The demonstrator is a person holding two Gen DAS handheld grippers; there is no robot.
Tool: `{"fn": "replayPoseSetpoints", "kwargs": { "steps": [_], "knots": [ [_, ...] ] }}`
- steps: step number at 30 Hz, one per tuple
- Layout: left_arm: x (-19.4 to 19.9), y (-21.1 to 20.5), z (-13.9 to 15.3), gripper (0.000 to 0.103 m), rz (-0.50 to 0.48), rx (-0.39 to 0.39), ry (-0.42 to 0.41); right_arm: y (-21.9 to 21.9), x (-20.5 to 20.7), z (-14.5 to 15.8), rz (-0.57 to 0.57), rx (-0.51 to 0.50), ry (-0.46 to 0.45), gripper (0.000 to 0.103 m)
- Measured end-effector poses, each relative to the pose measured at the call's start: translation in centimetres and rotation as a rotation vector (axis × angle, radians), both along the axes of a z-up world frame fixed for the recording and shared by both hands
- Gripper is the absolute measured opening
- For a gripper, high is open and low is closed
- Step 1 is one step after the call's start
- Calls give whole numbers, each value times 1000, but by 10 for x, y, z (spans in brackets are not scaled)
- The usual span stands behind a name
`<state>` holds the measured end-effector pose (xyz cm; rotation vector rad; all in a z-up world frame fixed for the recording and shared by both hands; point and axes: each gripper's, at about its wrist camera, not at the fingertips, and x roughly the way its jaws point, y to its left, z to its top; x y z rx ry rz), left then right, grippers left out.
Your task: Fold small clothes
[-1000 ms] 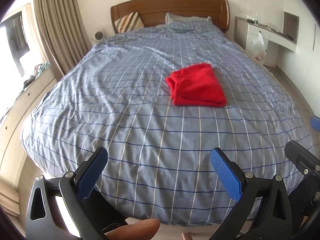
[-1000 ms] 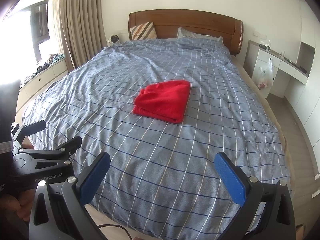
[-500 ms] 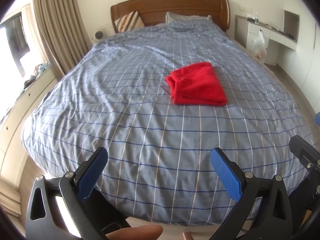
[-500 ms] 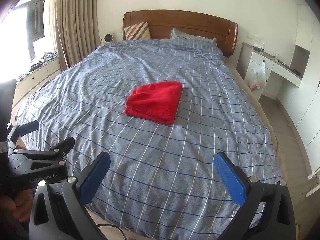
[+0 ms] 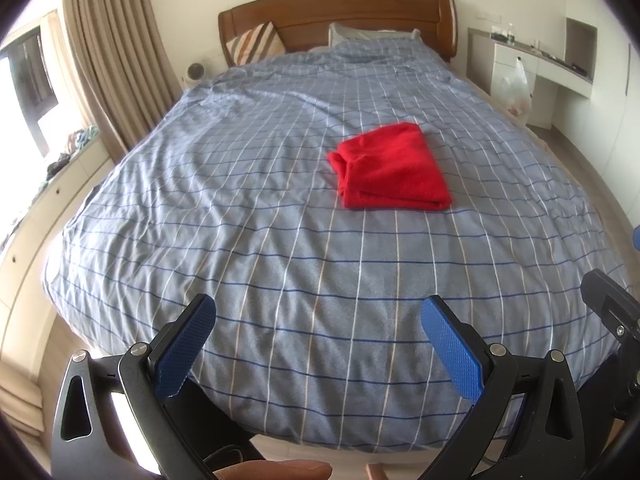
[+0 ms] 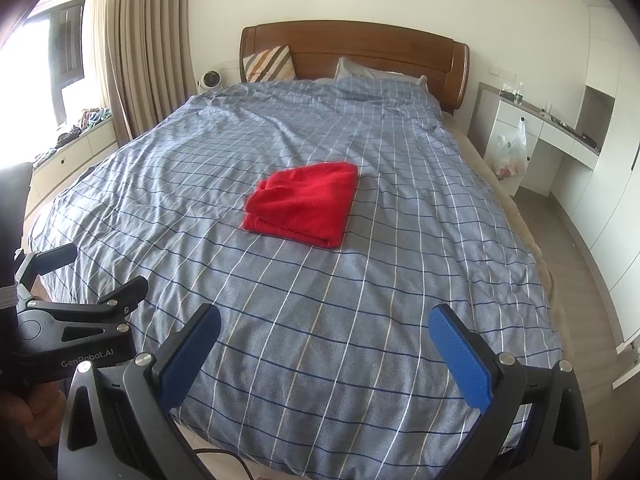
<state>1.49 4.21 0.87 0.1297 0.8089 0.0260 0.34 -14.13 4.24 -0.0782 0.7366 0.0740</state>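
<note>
A red cloth (image 5: 390,170) lies folded on the bed (image 5: 280,260). Both grippers, left (image 5: 318,322) and right (image 6: 324,330), hang near the bed's foot, fingers wide apart, holding nothing.

Bed (image 6: 400,280), blue-grey checked duvet: folded red garment (image 6: 304,204) at frame ctr; striped cushion (image 6: 268,63) & pillow (image 6: 376,74) upper ctr, by headboard.

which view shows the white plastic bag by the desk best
The right wrist view. There the white plastic bag hangs in full against the white desk, with its handles and contents visible. In the left wrist view the bag is smaller, paler and near the frame's distorted edge, so its outline blends into the desk.
</note>
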Motion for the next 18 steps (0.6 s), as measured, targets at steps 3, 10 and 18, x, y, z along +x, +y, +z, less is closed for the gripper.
{"fn": "replayPoseSetpoints", "kwargs": {
  "steps": [3,10,18],
  "knots": [
    [0,0,0,103,0,1,-1,0,0,0,0,0,-1,102],
    [-4,-1,3,103,-24,-22,-22,-1,-1,-1,-2,3,-1,102],
    [-5,-2,5,103,-21,-9,-44,-2,-2,0,-1,10,1,102]
  ]
}}
